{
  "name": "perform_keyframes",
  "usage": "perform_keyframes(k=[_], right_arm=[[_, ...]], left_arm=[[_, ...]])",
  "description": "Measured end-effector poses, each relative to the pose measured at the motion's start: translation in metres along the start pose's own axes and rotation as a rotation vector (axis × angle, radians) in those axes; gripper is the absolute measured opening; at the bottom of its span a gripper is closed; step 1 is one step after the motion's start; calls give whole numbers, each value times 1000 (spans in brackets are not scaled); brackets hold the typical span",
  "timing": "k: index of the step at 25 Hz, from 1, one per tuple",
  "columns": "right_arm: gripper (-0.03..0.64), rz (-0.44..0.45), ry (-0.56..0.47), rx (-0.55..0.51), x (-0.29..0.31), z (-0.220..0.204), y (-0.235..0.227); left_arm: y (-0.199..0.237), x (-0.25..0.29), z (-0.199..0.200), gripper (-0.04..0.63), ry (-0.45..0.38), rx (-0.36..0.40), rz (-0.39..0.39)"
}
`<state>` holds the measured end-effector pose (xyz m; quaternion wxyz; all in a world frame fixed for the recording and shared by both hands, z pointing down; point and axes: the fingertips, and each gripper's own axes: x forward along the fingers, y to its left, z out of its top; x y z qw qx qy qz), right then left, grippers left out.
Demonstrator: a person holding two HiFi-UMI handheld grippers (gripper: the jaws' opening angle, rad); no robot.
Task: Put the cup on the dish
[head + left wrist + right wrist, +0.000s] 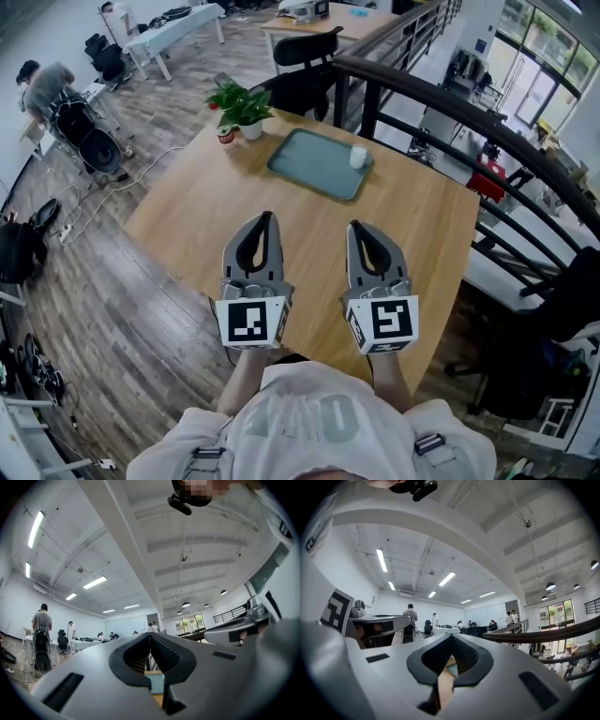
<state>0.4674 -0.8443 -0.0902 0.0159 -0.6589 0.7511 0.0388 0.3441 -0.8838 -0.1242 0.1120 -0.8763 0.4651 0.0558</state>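
1. Hovering over the table's near edge, the left gripper and right gripper each have jaws pressed together, empty.
2. The cup stands on the dish, near its far right corner; a careless reach could topple it or push it off.

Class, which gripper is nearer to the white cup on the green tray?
Right. The right gripper points almost straight at the cup, short of the tray; the left gripper sits beside it, farther off to the cup's left.
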Motion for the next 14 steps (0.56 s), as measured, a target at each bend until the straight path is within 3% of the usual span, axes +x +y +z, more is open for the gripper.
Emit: perform_keyframes(k=[14], right_arm=[[18,13,13,-31,-1,-3,-3]], left_arm=[[-14,0,-4,11,8,-18,-20]])
